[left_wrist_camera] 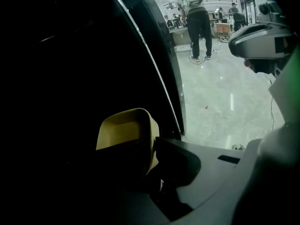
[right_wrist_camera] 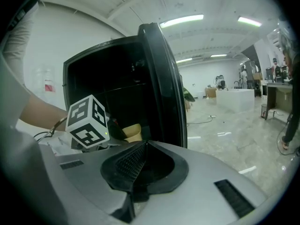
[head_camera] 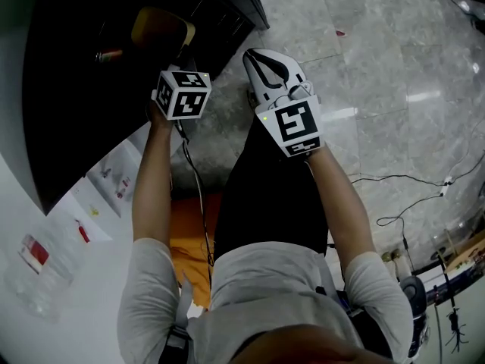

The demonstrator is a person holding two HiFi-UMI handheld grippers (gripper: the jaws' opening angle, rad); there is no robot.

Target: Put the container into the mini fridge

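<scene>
Yellow container (left_wrist_camera: 124, 135) sits inside the mini fridge (head_camera: 68, 89) opening, pinched by one wall in the left gripper (left_wrist_camera: 151, 150); can't tell if it rests on a shelf yet. Risk: thin rim grip, so it could pivot or slip if it clips sth in that dark interior. Mouth up, tipped twd the gripper; long axis prob runs inward. Right gripper (right_wrist_camera: 136, 165) is closed w/ nothing in it, near the fridge door (right_wrist_camera: 164, 88).

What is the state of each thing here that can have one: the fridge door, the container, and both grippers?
Mini fridge door: open.
Container: no lid, looks empty, held at the fridge opening.
Left gripper: shut on the container.
Right gripper: shut, holding nothing.
</scene>
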